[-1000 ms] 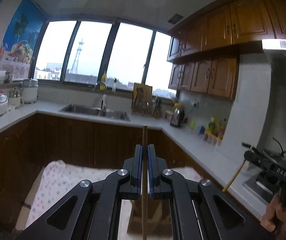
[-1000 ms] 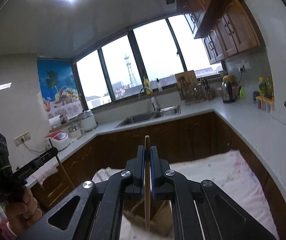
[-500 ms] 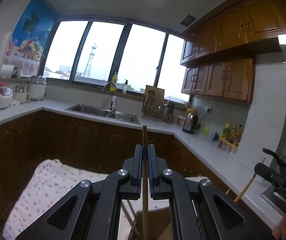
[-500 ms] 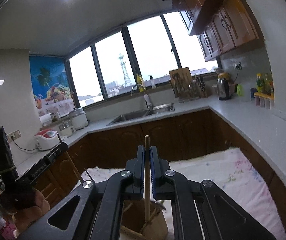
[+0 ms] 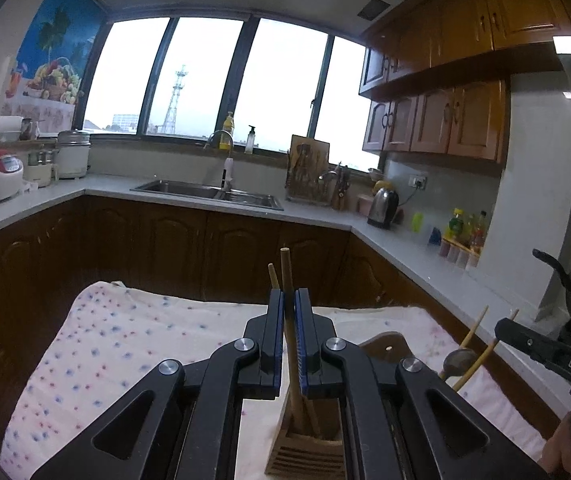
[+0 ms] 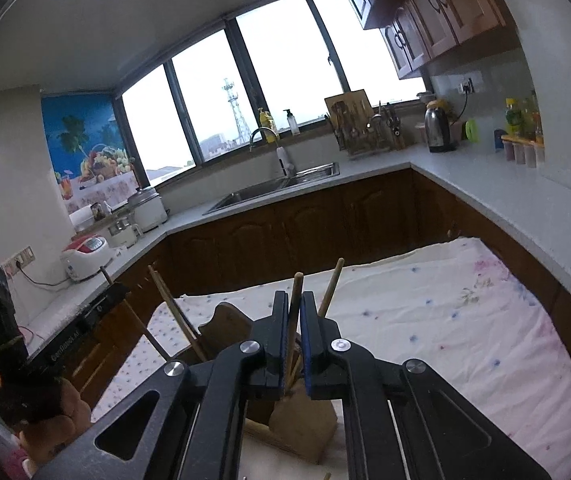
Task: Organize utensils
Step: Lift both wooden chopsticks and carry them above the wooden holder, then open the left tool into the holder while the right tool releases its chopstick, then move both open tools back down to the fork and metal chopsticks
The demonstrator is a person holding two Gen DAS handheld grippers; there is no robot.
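Left gripper (image 5: 289,344) and right gripper (image 6: 293,344) jaws each slightly parted around 1 chopstick (image 5: 286,280) over wooden holder (image 5: 305,454)

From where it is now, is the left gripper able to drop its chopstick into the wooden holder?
Probably yes. The left gripper hangs right above the wooden holder, and its chopstick already seems to dip into the slot. The jaws look parted, so it may already be loose.

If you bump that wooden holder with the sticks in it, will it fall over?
Probably not easily. The wooden holder looks blocky with a broad base, though it stands on soft cloth. The tall chopsticks lean out of its top, so a knock up high might tip it.
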